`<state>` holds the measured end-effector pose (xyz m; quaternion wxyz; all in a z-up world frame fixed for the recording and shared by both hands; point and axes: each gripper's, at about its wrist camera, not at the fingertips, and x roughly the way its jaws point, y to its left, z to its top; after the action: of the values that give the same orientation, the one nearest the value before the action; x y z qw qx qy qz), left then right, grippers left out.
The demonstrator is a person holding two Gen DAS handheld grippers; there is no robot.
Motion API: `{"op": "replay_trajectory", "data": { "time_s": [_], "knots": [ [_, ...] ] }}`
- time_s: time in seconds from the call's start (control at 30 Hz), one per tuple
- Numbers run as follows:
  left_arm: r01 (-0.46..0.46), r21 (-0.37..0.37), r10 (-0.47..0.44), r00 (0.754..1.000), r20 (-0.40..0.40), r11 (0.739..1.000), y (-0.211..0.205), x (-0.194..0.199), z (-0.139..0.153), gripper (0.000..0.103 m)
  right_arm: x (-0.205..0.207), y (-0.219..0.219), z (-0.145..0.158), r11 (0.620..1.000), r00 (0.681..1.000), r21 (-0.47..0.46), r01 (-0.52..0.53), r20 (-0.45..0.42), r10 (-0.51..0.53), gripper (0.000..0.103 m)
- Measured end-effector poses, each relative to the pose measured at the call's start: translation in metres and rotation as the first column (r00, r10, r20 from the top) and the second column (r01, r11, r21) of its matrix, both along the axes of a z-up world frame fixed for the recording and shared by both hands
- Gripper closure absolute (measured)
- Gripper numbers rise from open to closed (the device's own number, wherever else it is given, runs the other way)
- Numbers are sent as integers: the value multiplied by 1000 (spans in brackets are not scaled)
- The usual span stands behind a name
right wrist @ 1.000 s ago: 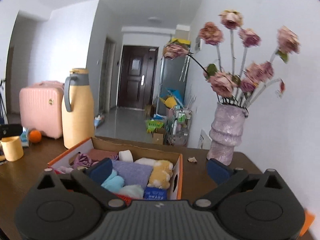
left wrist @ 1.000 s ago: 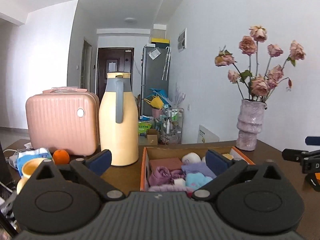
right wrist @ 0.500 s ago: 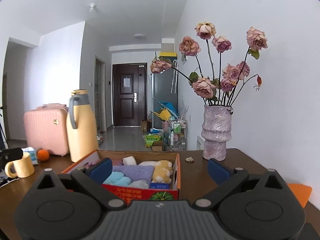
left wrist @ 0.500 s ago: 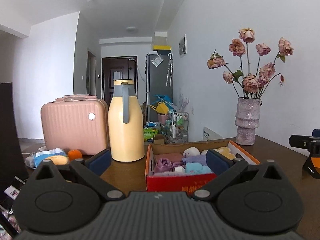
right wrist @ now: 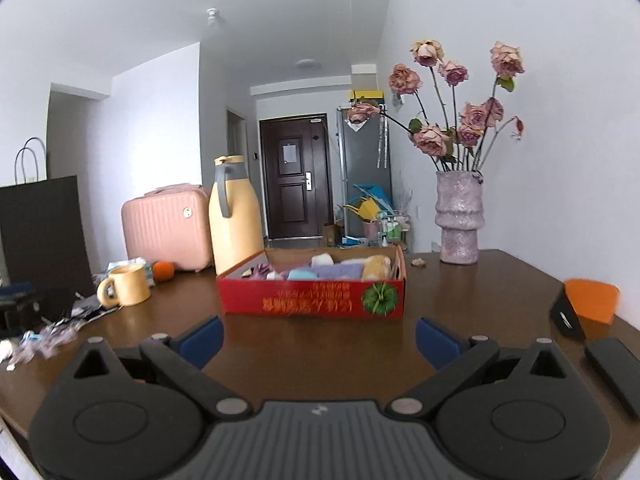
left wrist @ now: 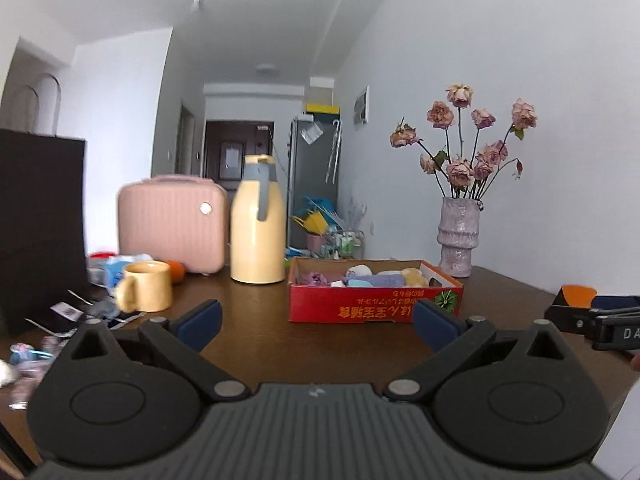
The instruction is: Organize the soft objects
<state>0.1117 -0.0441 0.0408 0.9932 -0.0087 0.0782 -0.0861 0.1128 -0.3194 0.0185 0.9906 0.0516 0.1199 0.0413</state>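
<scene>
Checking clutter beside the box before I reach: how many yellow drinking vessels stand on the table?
2: the tall yellow jug just left of the red box, and the yellow mug further left, near the orange. Others may hide behind them.

you pulled both grippers back from the red box [left wrist: 375, 309] over the last second. the left gripper [left wrist: 316, 322], which had hung right over the folded soft things [left wrist: 370, 280], ended well short of the box's front wall, with bare table [left wrist: 256, 336] between. the right gripper [right wrist: 319, 338] withdrew likewise. a yellow mug [left wrist: 146, 291] and a black bag [left wrist: 40, 232] came into the left view.
</scene>
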Motion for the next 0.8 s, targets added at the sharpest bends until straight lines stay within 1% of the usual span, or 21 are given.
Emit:
{"op": "replay_trajectory", "data": {
  "time_s": [0.07, 0.13, 0.2, 0.27, 0.3, 0.4, 0.47, 0.53, 0.63, 0.8],
  "knots": [
    [-11, 30, 11, 1000, 14, 999, 4, -21, -4, 0, -22, 9, -3, 1000, 1000, -8, -1, -1, 1, 0],
    [-32, 46, 32, 999, 0, 998, 9, -38, -8, 0, -48, 20, -11, 1000, 1000, -25, 4, 3, -4, 0],
    [-50, 56, 51, 999, -10, 997, 16, -59, -14, 0, -73, 31, -18, 999, 999, -37, 35, -3, -35, 0],
    [-70, 38, 71, 997, -15, 997, 24, -81, -16, 0, -95, 39, -25, 1000, 1000, -18, 20, 1, -20, 0],
    [-62, 26, 62, 998, -15, 998, 27, -88, -16, 0, -102, 41, -26, 1000, 1000, -11, 3, 2, -3, 0],
    [-50, 54, 51, 999, -15, 997, 28, -92, -15, 0, -108, 47, -26, 999, 1000, -34, -26, -5, 26, 0],
    [-75, 42, 76, 997, -20, 996, 29, -91, -15, 0, -107, 49, -24, 999, 1000, -35, -13, -7, 13, 0],
    [-73, 28, 74, 997, -31, 997, 31, -90, -16, 0, -107, 50, -24, 1000, 1000, -20, -13, -3, 13, 0],
    [-62, 48, 64, 998, -25, 997, 30, -91, -17, 0, -106, 51, -24, 1000, 1000, -7, -27, -5, 27, 0],
    [-55, 55, 56, 998, -22, 997, 29, -92, -18, 0, -101, 52, -24, 999, 999, 10, -36, -6, 36, 0]
  ]
}}
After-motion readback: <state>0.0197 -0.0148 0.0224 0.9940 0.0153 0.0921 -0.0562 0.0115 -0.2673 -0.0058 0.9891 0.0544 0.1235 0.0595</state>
